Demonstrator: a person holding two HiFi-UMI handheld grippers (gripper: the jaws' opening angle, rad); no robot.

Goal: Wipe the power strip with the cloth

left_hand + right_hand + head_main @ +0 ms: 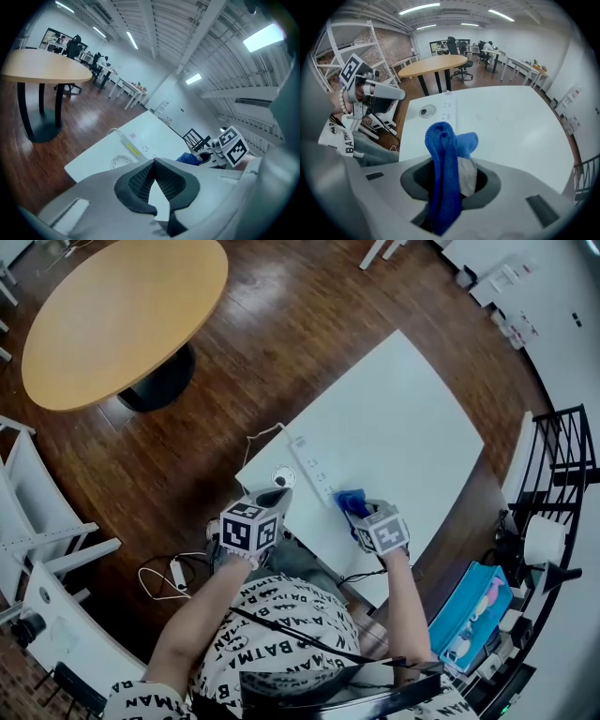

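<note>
1. My right tool (356, 509) was pinching the blue cloth (443, 154), which stood up out of its jaws in a fold
2. In the head view the cloth sat at the lower end of the white power strip (314, 470), near frame centre on the white table (412, 418); I could not tell whether they touched
3. My left tool (152, 162) had its jaws pressed together at the tips, holding nothing, just left of the strip in the head view
</note>
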